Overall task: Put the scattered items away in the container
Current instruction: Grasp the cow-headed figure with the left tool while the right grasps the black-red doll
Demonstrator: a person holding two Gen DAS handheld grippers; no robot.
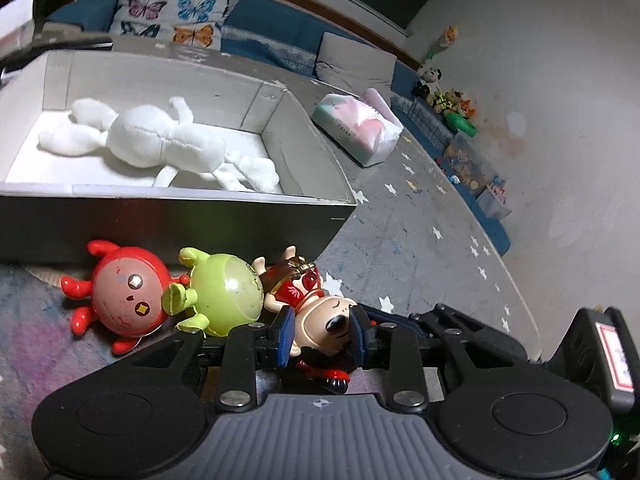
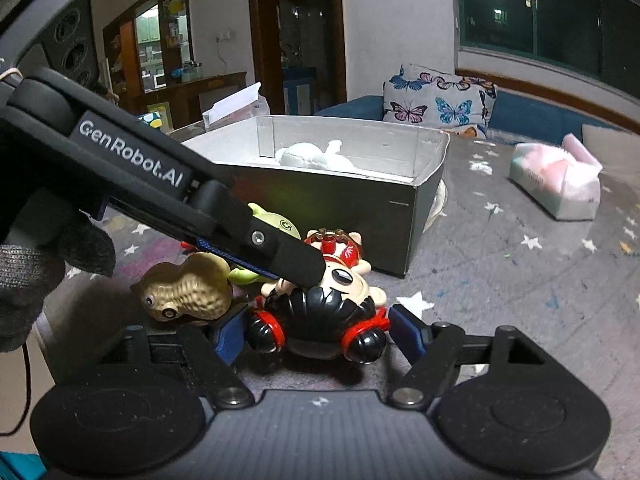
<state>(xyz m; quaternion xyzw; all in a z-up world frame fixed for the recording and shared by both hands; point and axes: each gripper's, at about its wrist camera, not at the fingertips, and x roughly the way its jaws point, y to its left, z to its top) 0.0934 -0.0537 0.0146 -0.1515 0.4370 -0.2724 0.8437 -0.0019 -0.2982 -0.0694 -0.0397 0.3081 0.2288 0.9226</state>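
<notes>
My left gripper [image 1: 322, 330] is narrowed onto the doll [image 1: 320, 312]: both blue pads [image 1: 286, 330] press the sides of its pale face, so it's gripped at the head. The doll lies on the floor mat [image 1: 420, 248], just in front of the box's near right corner.

My right gripper [image 2: 316, 336] is spread wide, pads on either side of the same doll's black hair [image 2: 320, 312] with the red-ringed buns; a gap shows on both sides, so it holds nothing. From the right wrist view the left gripper's finger [image 2: 296, 258] crosses in from the upper left and lies over the doll's face, blocking a straight approach.

The box [image 1: 168, 216] sits on the mat with a white plush [image 1: 160, 140] lying inside it. Against its near wall, left of the doll: a green round toy [image 1: 228, 296] touching the doll, then a red round toy [image 1: 124, 300] touching the green one. A peanut toy [image 2: 188, 292] sits just beside the right gripper's left pad.

A tissue pack [image 1: 356, 128] lies on the mat well apart, past the box's right side. A butterfly cushion [image 1: 176, 4] leans on the sofa behind the box.
</notes>
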